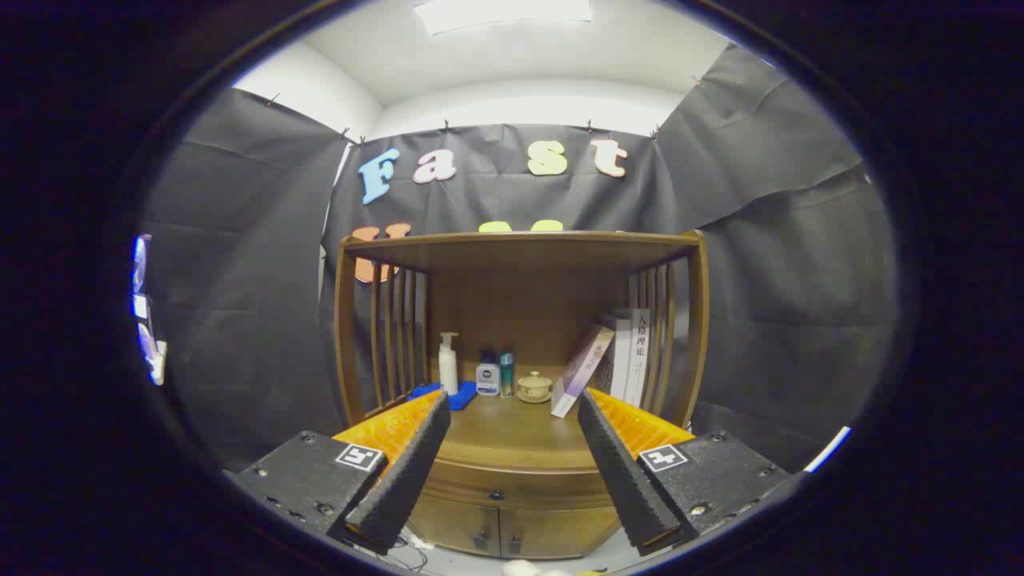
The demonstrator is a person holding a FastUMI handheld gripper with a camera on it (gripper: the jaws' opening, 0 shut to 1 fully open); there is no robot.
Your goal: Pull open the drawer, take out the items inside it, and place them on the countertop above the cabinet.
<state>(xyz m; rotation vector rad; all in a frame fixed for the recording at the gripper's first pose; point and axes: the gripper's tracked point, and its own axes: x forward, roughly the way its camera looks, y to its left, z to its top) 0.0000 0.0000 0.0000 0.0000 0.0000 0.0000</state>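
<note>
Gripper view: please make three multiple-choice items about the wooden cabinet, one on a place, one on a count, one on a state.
1. Where does the small lidded cup stand on the countertop?
A. between the bottles and the books
B. beside the pump bottle, on the blue cloth
C. on top of the books

2. How many bottles stand on the countertop?
A. one
B. three
C. five

3. What is the state of the drawer under the countertop?
A. pulled out fully
C. removed
B. closed

Answers:
1. A: the cup sits right of the teal bottle and left of the leaning book.
2. B: the pump bottle, a white-and-blue bottle and the teal bottle.
3. B: its front lies flush with the cabinet, while the claw is open and apart from it.
</note>
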